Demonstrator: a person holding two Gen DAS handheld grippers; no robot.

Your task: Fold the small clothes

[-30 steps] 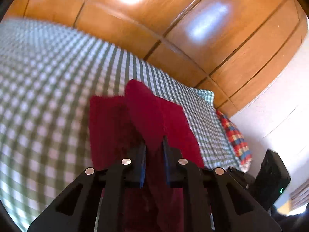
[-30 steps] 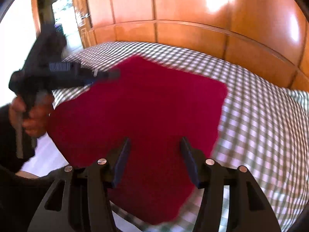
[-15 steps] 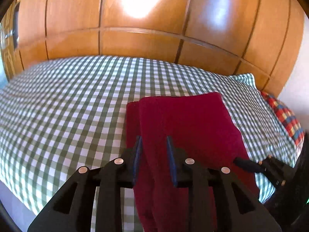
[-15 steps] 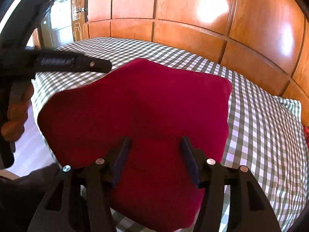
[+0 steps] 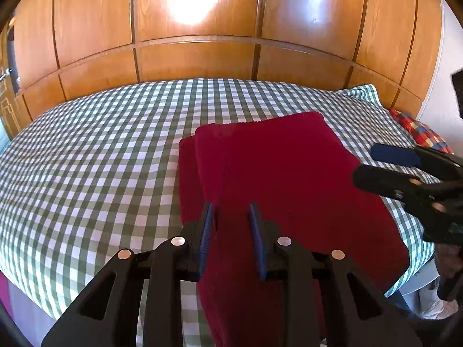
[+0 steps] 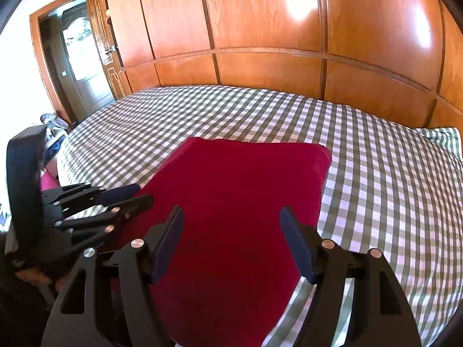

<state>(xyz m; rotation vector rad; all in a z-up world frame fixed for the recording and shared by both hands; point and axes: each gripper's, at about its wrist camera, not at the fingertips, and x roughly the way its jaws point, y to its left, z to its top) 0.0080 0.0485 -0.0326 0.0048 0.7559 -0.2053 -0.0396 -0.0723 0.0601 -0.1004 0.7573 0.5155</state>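
On bed: L tongs part-open over red cloth; R tongs wide, empty

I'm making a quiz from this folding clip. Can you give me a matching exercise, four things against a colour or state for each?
Things:
1. cloth
2. bed sheet
3. right gripper
4. wardrobe

Descriptions:
A. glossy brown wood
B. dark red, lying folded
C. green and white checks
D. open wide, holding nothing

Pairs: 1-B, 2-C, 3-D, 4-A
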